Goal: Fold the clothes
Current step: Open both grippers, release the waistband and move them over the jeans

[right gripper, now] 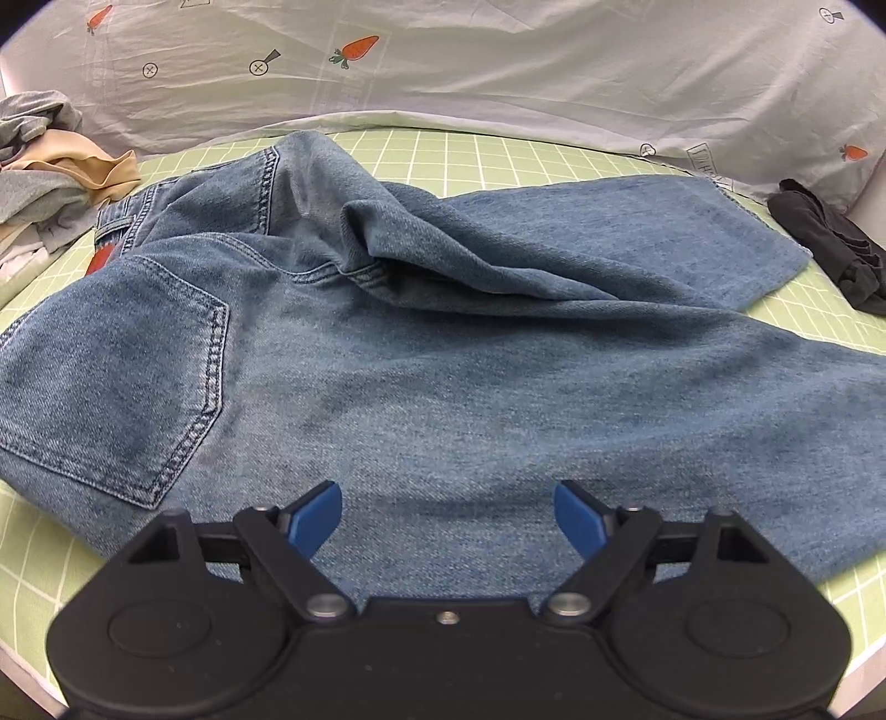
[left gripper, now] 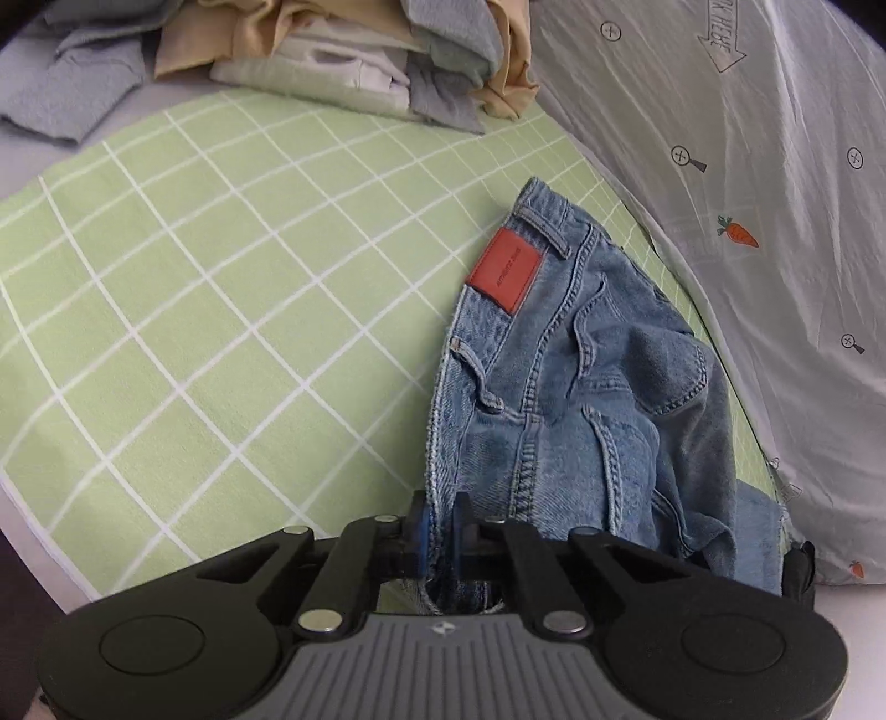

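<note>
- Item: pair of light blue denim jeans (right gripper: 443, 354), crumpled, lying on a green cloth with a white grid (left gripper: 194, 288) spread over a bed; waistband toward the heap of clothes, legs running off to the other side.
- Left claw (left gripper: 437, 531): jaws drawn close together, pinching an edge of the jeans near the waistband; denim runs up from between the blue pads.
- Right claw (right gripper: 448, 515): jaws standing wide apart, blue pads (right gripper: 318, 515) clear of the fabric, holding nothing; it hovers over the seat and thigh of the jeans.
- Step in hand, as judged: the start of folding the jeans, one end gripped, the garment not yet straightened.
- Next move, as judged: the right claw needs to settle on a second hold, likely along the leg or the far side of the waistband, so both can pull the denim flat. One leg lies bunched over the other and wants smoothing first.
- Left wrist view only: red-orange leather patch (left gripper: 504, 266) on the waistband, belt loops, and the full heap of unfolded grey, beige and white clothes (left gripper: 343, 50) at the far edge of the green cloth.
- Right wrist view only: the back pocket (right gripper: 111, 382), both legs spread out, the folded-over ridge at the crotch, and a small dark grey garment (right gripper: 830, 249) lying just beside the leg hem.
- Both views: pale bedsheet with a carrot print (right gripper: 498, 72) rising behind the green cloth.
</note>
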The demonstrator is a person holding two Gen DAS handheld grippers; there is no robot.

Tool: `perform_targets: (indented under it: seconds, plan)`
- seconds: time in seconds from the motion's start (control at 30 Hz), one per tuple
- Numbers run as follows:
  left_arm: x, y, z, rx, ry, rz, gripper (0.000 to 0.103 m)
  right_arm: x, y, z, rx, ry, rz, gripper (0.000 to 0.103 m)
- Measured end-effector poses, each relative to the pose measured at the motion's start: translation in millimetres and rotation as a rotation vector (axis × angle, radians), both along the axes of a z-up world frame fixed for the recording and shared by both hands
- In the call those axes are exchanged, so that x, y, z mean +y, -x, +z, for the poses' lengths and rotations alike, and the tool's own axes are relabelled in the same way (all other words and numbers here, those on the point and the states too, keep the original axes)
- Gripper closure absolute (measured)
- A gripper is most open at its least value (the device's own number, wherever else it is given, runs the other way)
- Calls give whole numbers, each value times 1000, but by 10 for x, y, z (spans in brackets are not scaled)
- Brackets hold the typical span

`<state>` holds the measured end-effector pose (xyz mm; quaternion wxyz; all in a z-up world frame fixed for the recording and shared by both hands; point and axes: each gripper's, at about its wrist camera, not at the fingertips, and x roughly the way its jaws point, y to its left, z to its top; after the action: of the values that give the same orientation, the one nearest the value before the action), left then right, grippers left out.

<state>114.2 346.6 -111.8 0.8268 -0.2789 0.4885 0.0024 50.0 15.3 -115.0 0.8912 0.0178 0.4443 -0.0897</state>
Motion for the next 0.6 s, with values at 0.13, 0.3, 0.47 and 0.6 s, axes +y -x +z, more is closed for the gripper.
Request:
perform_targets:
  seconds: [0.13, 0.3, 0.47, 0.6]
  plan:
    - [174, 31, 334, -123, -198, 5, 95, 28, 16, 6, -8, -1, -2, 18]
    - [324, 55, 180, -50, -297, -7, 95, 43, 15, 9, -7, -5, -5, 18]
    - [435, 192, -105, 30, -369, -75, 94, 50, 40, 4, -5, -3, -31, 18]
    - [558, 251, -169, 72, -376, -81, 93, 14, 35, 3, -5, -4, -64, 18]
